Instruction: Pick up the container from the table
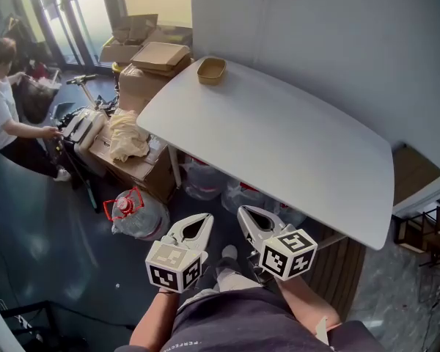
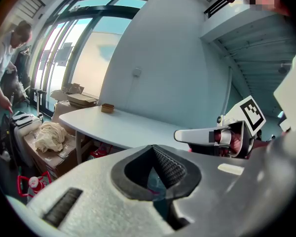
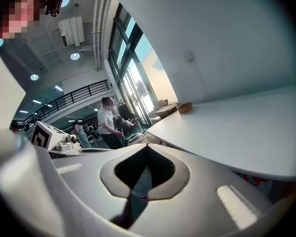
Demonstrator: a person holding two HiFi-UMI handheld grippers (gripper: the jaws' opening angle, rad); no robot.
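Spanning the view: white table (image 1: 279, 145). Left gripper (image 1: 204, 218) & right gripper (image 1: 244, 213), both jaws shut, empty, short of near edge. Container (image 1: 211, 70) on far-left corner, well ahead; left prob nearer.

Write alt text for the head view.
The left hand-held gripper and right hand-held gripper, both shut and empty, point toward a white table with a small tan container at its far end. Cardboard boxes and a person are on the left.
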